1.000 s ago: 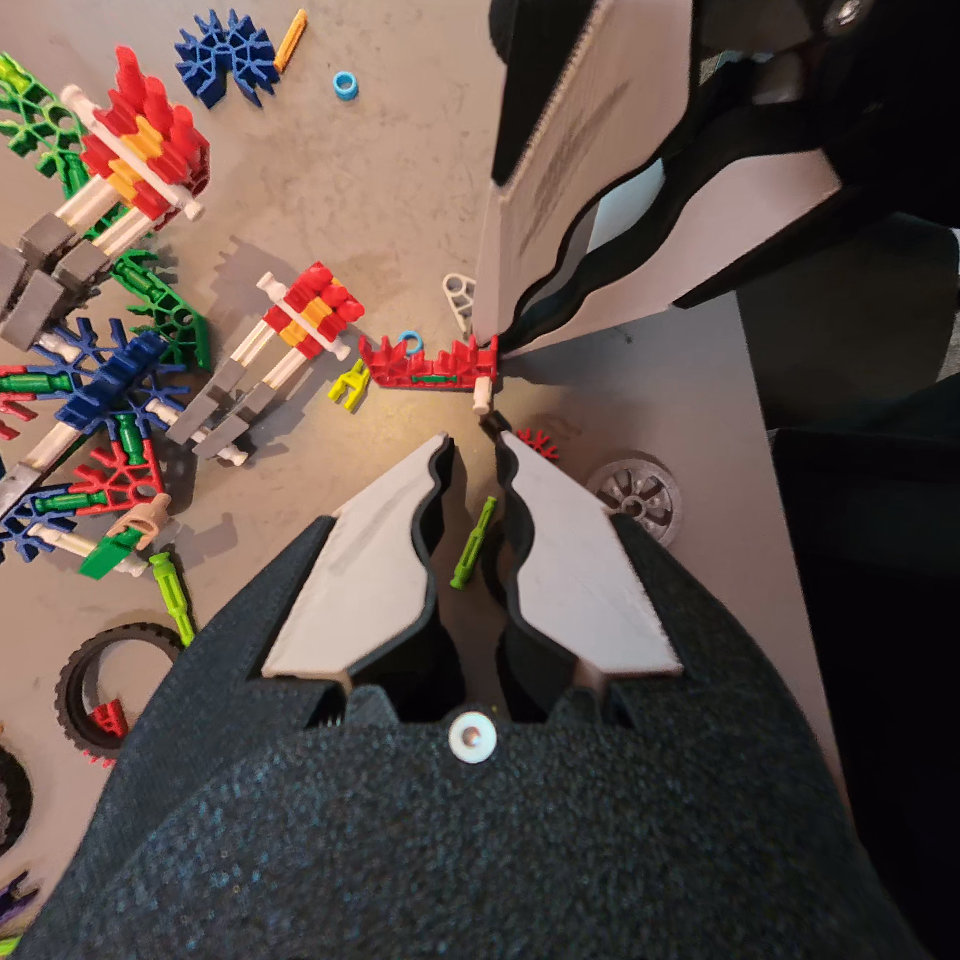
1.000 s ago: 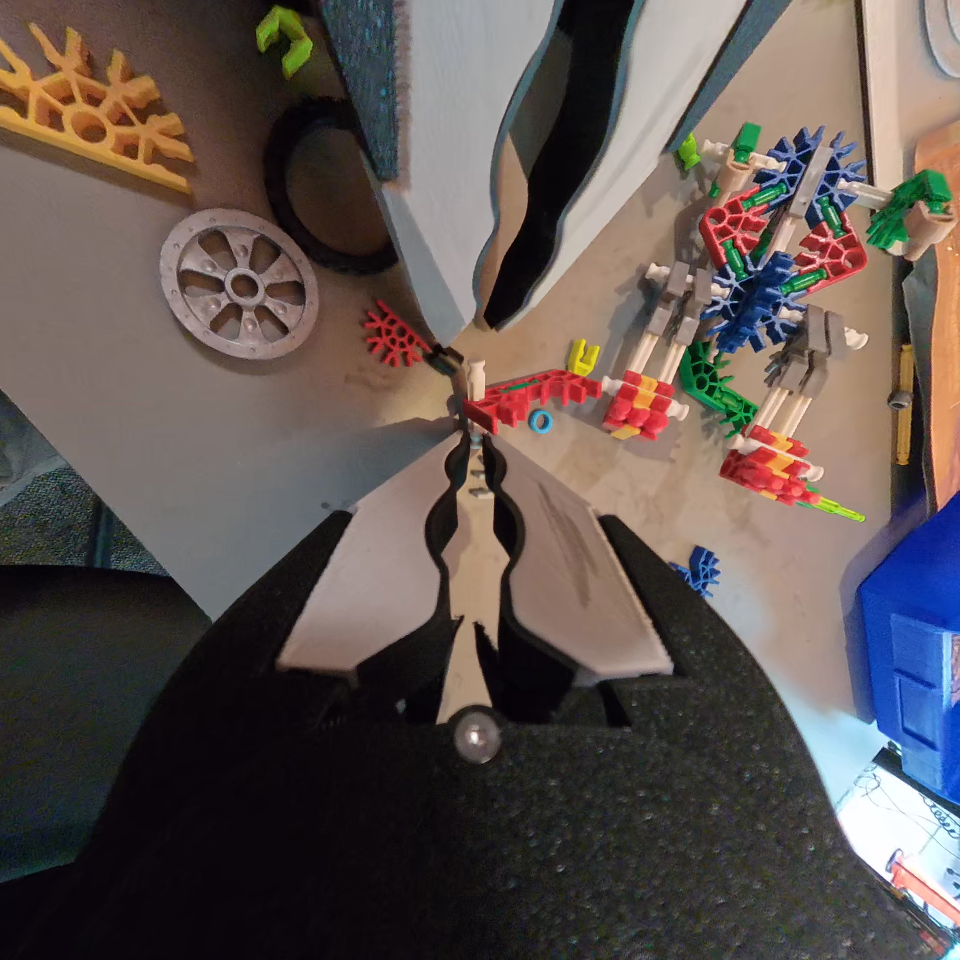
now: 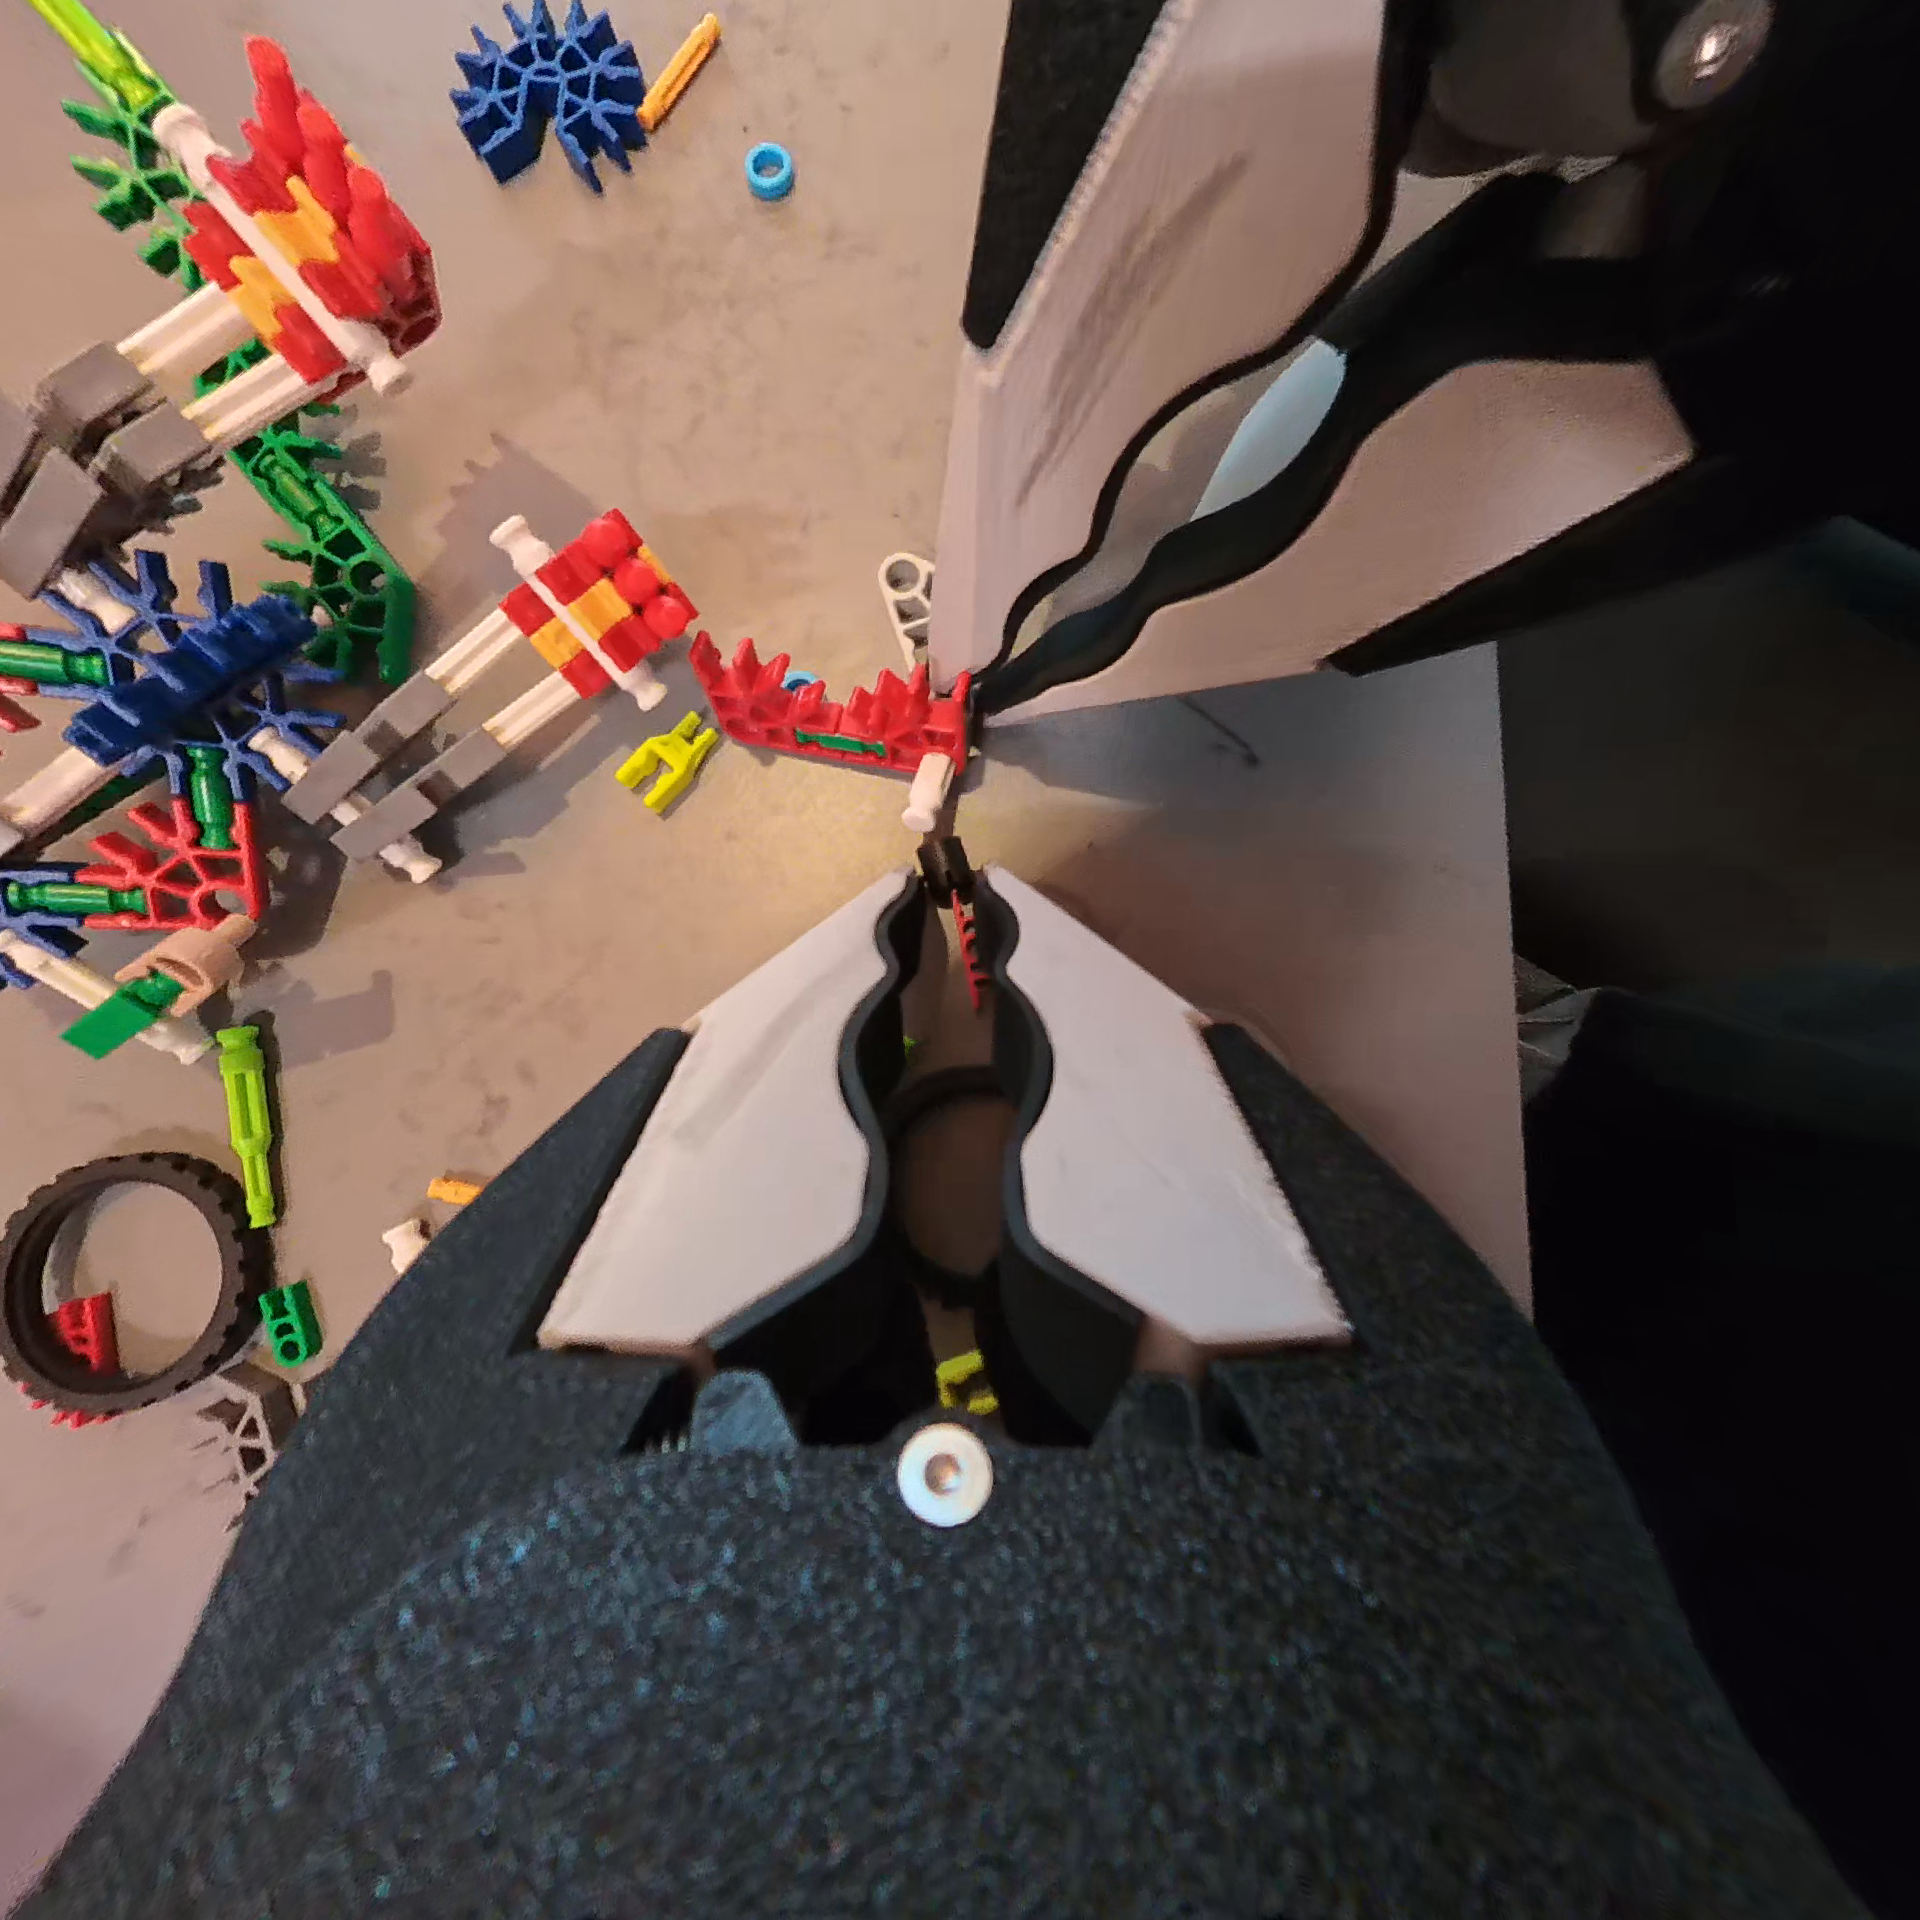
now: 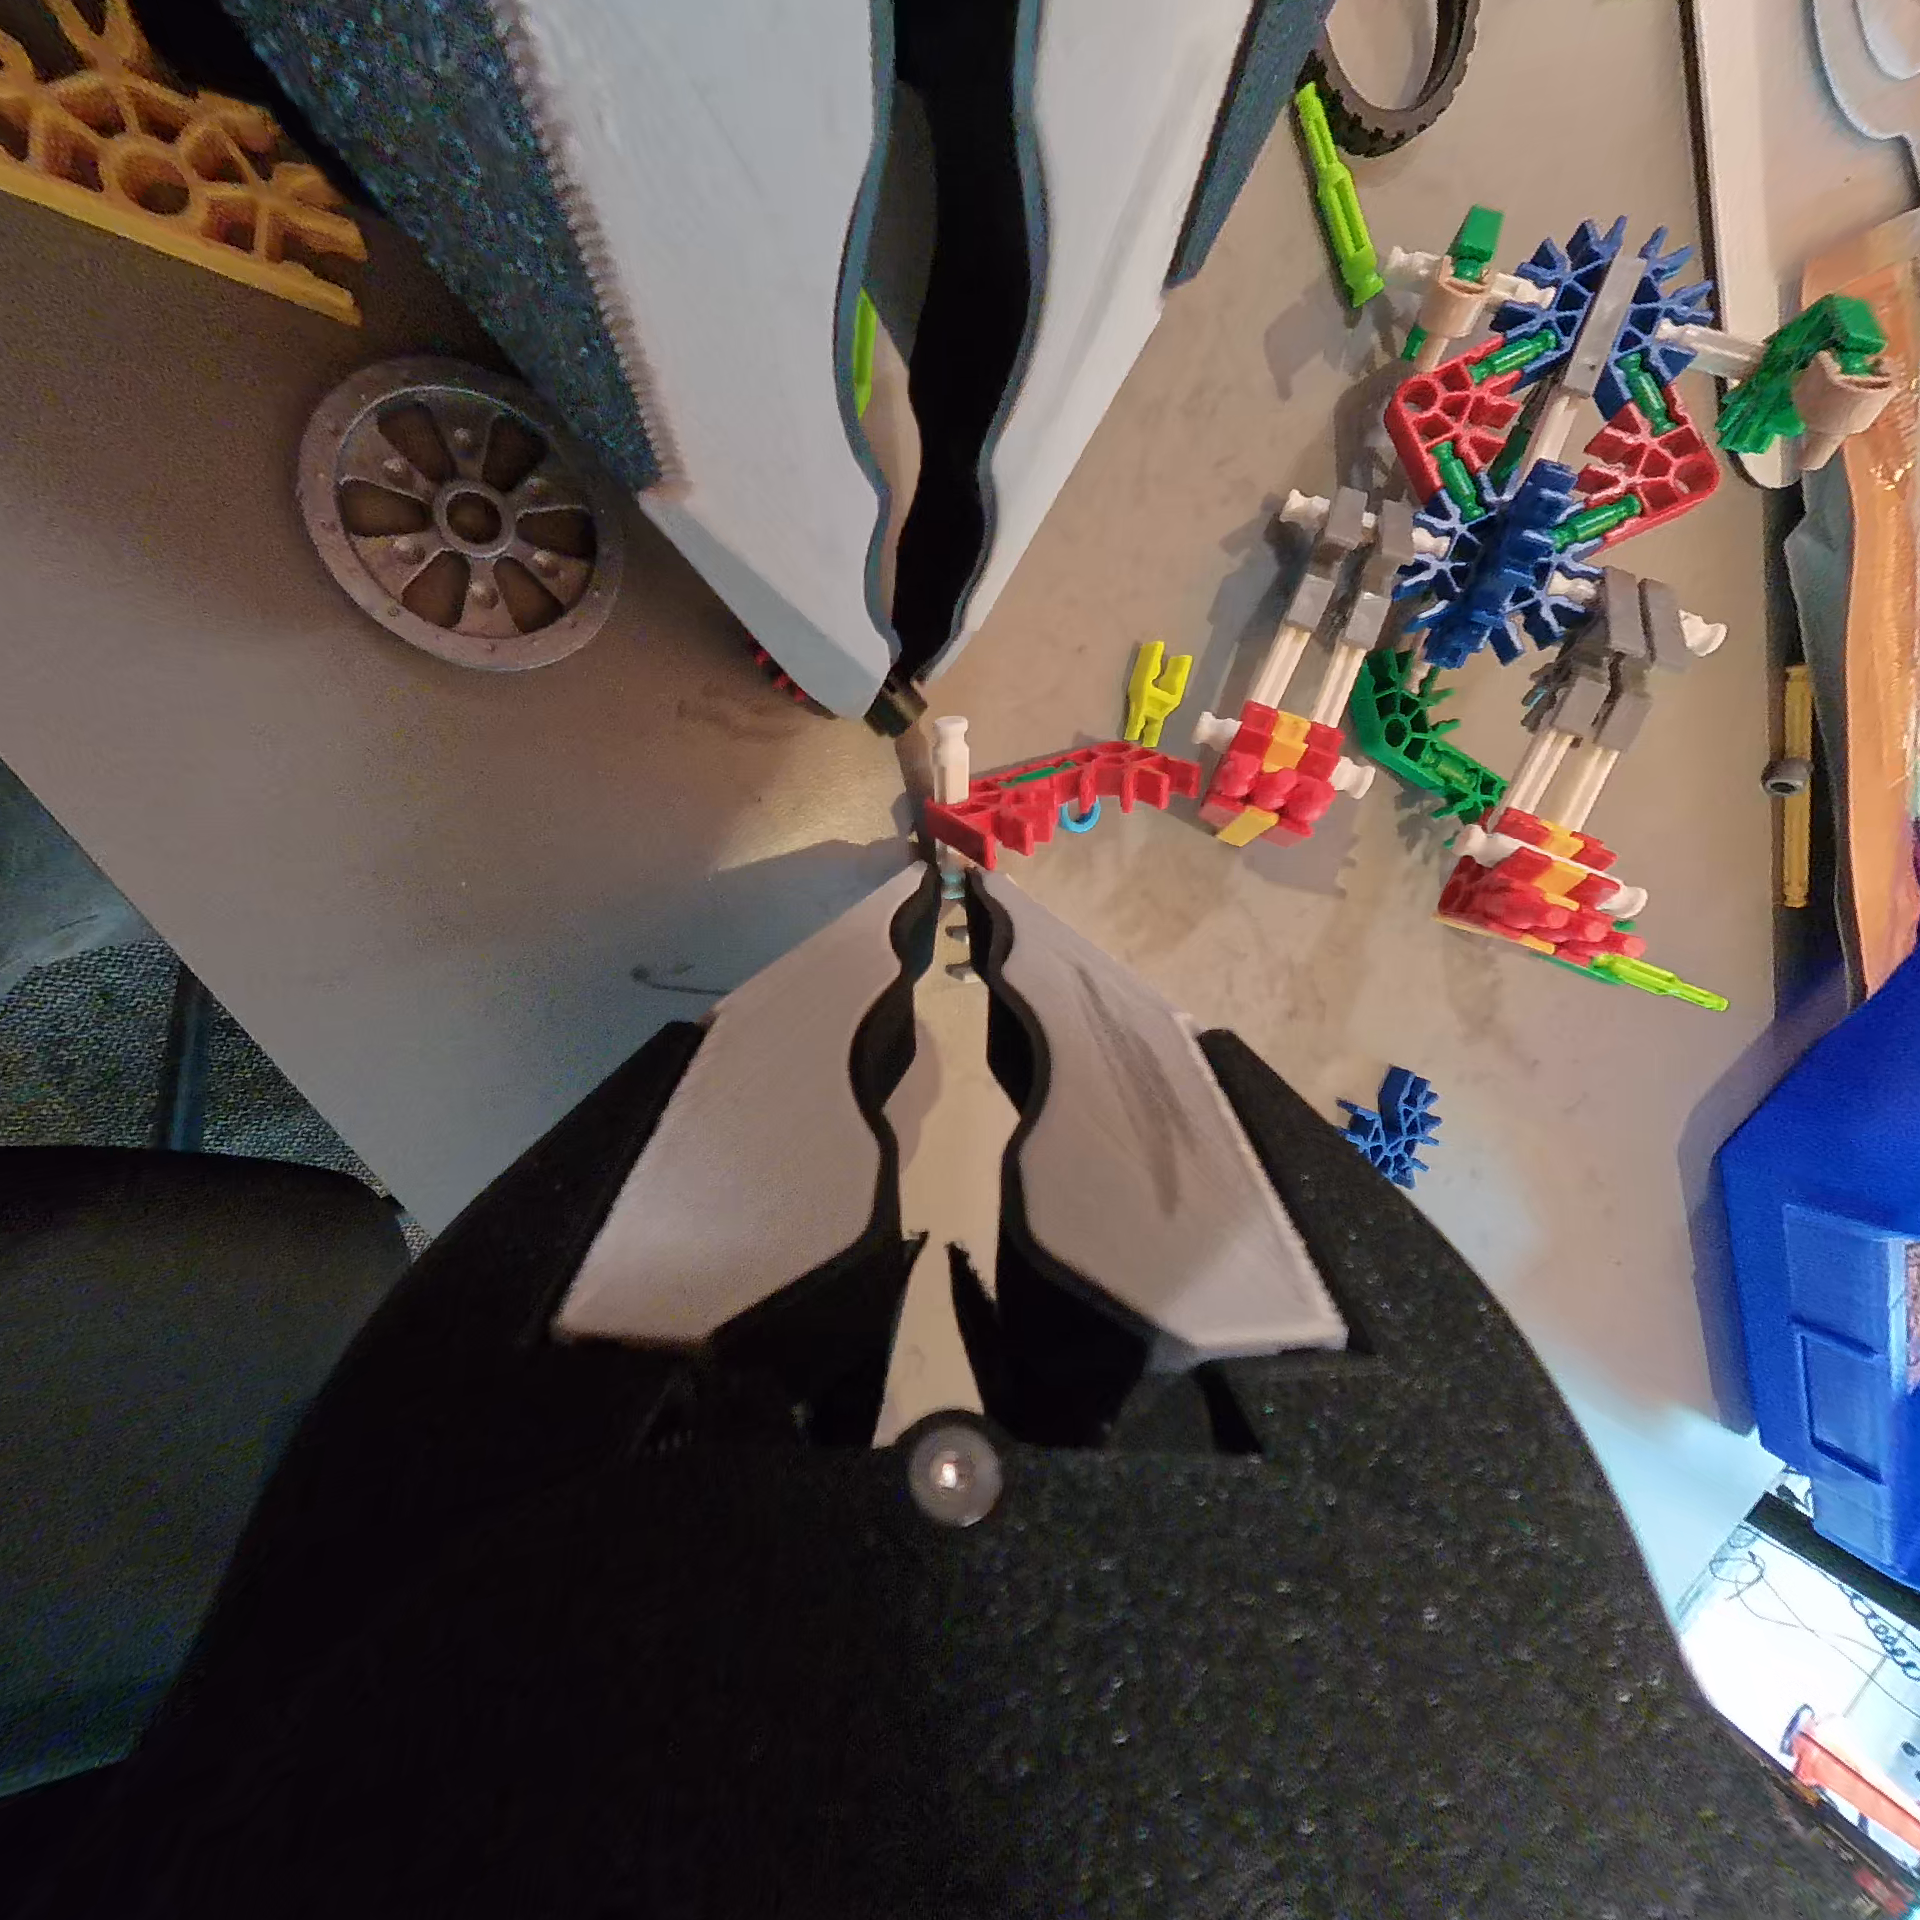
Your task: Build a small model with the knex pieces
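My left gripper is shut on a small red connector, held edge-on, with a short black rod sticking out past the tips. My right gripper is shut on the end of a red connector strip. A white rod stands out of that end. The two grippers face each other tip to tip. The black rod sits just short of the white rod, with a small gap. The red strip hangs a little above the grey table.
A multicoloured built model lies beyond the strip, with a yellow clip beside it. A silver wheel hub, a black tyre and loose rods lie around. A blue bin stands nearby. The table edge is close. My left and right fingertips are right by each other. Between my right fingertips and the yellow clip there is roughly 5 cm. It turns up in the right wrist view as well.
My left gripper was open over the table; it has shut on the small red connector with the black rod and lifted it toward the white rod. The right gripper keeps its hold.
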`<state>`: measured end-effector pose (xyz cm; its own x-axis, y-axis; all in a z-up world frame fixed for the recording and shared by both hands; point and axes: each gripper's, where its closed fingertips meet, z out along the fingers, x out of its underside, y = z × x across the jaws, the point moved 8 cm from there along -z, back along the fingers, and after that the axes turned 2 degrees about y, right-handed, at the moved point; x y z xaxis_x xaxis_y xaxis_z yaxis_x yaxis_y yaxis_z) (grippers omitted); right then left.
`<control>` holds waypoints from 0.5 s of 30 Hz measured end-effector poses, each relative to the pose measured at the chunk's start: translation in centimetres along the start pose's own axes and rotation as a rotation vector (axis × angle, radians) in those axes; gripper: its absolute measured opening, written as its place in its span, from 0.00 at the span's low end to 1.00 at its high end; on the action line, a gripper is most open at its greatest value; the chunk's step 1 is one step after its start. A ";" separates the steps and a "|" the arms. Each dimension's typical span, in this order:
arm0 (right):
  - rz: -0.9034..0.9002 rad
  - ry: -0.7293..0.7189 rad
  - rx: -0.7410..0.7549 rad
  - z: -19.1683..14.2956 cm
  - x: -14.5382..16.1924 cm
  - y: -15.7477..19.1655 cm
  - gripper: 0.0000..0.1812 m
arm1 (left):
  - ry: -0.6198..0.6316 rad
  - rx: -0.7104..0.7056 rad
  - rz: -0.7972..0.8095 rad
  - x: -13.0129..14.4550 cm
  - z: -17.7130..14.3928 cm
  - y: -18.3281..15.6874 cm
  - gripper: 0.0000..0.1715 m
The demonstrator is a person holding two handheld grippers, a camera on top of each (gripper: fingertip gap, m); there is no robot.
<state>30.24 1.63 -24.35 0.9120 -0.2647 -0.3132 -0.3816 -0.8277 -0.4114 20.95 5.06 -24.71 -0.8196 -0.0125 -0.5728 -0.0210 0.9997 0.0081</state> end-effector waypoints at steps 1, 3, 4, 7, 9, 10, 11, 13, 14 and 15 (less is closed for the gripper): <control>0.001 -0.001 0.000 0.0 0.0 0.0 0.03 | -0.001 -0.001 0.000 0.0 0.0 0.0 0.04; 0.002 -0.002 0.001 0.0 0.0 0.0 0.03 | -0.002 -0.001 0.000 0.0 0.0 0.1 0.04; 0.002 -0.002 0.002 0.0 0.0 0.0 0.03 | -0.002 -0.001 0.001 0.0 0.0 0.2 0.04; -0.001 -0.001 0.004 0.0 0.0 0.0 0.03 | 0.000 0.001 0.004 0.0 0.0 0.2 0.04; -0.002 -0.001 0.003 0.0 0.0 0.0 0.03 | -0.007 0.014 0.002 0.0 -0.2 0.3 0.04; -0.004 0.000 0.002 0.0 0.0 0.0 0.03 | -0.013 0.022 -0.003 -0.1 -0.3 0.3 0.04; -0.006 0.000 0.001 0.0 0.0 0.0 0.03 | -0.025 0.032 -0.002 -0.2 -0.5 0.3 0.04; -0.011 0.001 0.000 0.0 0.0 0.0 0.03 | -0.040 0.035 0.002 -0.4 -0.8 0.5 0.04; -0.014 0.001 -0.001 0.0 0.0 0.0 0.03 | -0.038 0.036 0.004 -0.4 -0.9 0.6 0.04; -0.017 0.002 0.000 0.0 -0.1 0.0 0.03 | -0.038 0.039 0.005 -0.4 -0.9 0.7 0.04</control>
<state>30.20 1.66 -24.34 0.9187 -0.2514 -0.3045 -0.3658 -0.8324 -0.4164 20.71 5.78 -23.73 -0.7972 -0.0078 -0.6037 0.0059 0.9998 -0.0208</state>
